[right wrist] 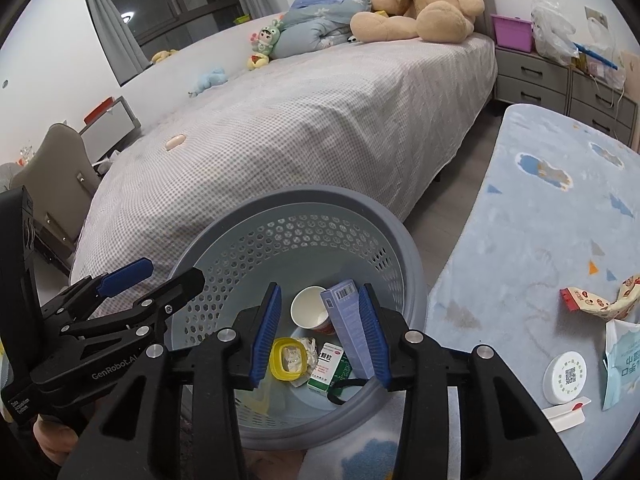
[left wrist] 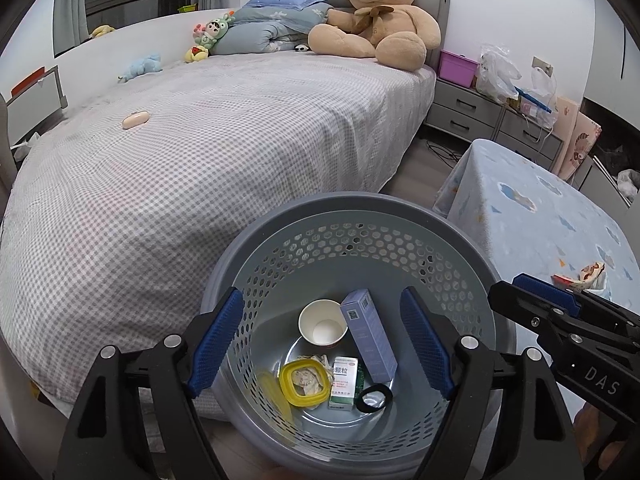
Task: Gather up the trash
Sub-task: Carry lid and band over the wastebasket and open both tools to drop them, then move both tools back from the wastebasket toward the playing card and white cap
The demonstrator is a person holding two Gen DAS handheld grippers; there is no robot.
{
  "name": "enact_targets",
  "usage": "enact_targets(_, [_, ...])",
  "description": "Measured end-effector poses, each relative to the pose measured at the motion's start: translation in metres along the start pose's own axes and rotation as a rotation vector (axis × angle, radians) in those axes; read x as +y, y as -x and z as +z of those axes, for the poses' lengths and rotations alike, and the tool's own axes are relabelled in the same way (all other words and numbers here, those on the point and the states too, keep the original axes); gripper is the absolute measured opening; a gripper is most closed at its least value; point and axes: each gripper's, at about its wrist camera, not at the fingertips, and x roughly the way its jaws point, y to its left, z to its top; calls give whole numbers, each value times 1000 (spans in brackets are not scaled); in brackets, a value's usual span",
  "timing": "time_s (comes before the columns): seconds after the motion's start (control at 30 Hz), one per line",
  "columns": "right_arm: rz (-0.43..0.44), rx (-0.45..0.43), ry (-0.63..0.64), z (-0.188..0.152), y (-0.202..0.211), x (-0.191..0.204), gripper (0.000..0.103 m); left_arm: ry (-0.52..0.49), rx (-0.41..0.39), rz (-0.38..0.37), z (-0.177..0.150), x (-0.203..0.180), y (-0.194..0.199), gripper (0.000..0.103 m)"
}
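Both grippers, left (left wrist: 322, 344) and right (right wrist: 322, 338), hang spread and empty over the basket (left wrist: 472, 240); the crumpled wrapper (right wrist: 596, 300) on the bench looks light and soft, best pinched at its twisted middle.

The blue blanket (right wrist: 540, 220) (cloud-patterned) carries a snack wrapper (right wrist: 596, 302) and round white disc (right wrist: 565, 376).

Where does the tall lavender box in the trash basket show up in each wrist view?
Left wrist: the lavender box leans inside the grey basket, lower centre, right of the paper cup.
Right wrist: the same box sits lower centre, close to the right-hand finger as seen, nothing gripping it.
Shared landmark: the paper cup just left of it.
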Motion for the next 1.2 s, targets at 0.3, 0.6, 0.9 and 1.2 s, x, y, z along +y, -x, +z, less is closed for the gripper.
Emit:
enact_targets(0.3, [-1,1,-2,-1,0,-1,41,2,-4,-5,1,0,1,77])
enact_targets(0.6, [-10,-6,-11,-8,6,-3,44,-6,-10,-9,2,-4,4,77])
enact_targets(0.9, [-35,-19,-29,-14,21,-11,48,-28,-18,-31,0,-16,7,77])
enact_targets(1.2, [-96,-45,-78,-31,50,-30,50,-79,-41,-74,-3,-45,15,77])
